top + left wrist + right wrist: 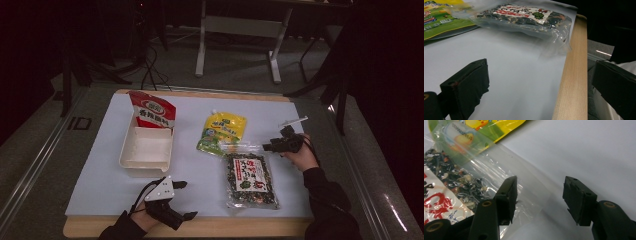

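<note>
High view: clear bag (251,180) of dark dried food flat on white sheet (200,180), right gripper (272,146) at its top corner.

Left gripper view: jaws wide apart, empty.

Right gripper view: jaws apart, one over clear edge (529,192). Probably light, floppy, slippery; best pinched by that flat edge.

Bare sheet (200,172) between tray (146,150) and seaweed bag (250,181) (yellow pouch (222,132) beyond), passable
</note>
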{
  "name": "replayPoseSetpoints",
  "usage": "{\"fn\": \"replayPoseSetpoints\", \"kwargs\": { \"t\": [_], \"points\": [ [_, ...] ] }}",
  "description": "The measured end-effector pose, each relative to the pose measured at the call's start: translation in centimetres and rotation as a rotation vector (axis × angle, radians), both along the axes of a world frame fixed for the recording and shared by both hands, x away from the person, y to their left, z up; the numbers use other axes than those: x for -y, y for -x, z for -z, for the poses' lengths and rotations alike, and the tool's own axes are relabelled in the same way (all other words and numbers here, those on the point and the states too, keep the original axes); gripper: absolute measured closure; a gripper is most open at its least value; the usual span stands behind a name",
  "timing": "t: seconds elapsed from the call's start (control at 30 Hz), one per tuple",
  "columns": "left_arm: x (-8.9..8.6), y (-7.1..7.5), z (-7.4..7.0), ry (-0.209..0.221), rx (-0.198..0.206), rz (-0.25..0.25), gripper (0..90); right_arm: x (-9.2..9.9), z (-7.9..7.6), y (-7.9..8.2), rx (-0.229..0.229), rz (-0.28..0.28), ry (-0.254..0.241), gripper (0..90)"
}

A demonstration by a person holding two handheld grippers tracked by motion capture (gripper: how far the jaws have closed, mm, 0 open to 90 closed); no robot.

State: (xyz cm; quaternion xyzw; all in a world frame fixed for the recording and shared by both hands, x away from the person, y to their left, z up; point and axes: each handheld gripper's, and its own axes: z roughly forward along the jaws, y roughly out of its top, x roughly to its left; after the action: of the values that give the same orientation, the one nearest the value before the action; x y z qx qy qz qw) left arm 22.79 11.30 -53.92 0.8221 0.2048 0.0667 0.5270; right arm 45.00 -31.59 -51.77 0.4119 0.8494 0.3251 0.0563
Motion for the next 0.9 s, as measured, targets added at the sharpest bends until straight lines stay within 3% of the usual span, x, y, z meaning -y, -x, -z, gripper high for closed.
{"fn": "replayPoseSetpoints", "kwargs": {
  "t": [0.13,0.33,0.47,0.53,0.6,0.77,0.9],
  "points": [
    [0.0,0.0,0.0,0.0,0.0,0.003,2.5,0.0,0.1,-0.1,-0.036,-0.046,-0.011,50.9],
    [0.1,0.0,0.0,-0.002,-0.002,0.005,2.6,-0.5,0.2,-0.1,-0.08,-0.091,0.033,63.6],
    [0.1,0.0,0.0,-0.001,-0.001,0.005,2.6,-1.1,0.0,0.1,-0.083,-0.1,0.066,79.6],
    [0.1,0.0,0.0,-0.001,-0.001,0.005,2.5,-1.6,-0.1,0.5,-0.062,-0.111,0.096,86.3],
    [0.1,0.0,0.0,-0.001,-0.001,0.004,2.6,-1.7,-0.6,0.8,-0.046,-0.119,0.091,89.2],
    [0.1,0.0,-0.1,-0.001,0.001,0.006,2.6,-2.0,-1.5,1.5,-0.004,-0.132,0.114,89.8],
    [0.1,0.0,-0.1,0.001,-0.001,-0.004,2.6,-2.2,-2.8,2.0,0.051,-0.137,0.105,89.9]
  ]
}}
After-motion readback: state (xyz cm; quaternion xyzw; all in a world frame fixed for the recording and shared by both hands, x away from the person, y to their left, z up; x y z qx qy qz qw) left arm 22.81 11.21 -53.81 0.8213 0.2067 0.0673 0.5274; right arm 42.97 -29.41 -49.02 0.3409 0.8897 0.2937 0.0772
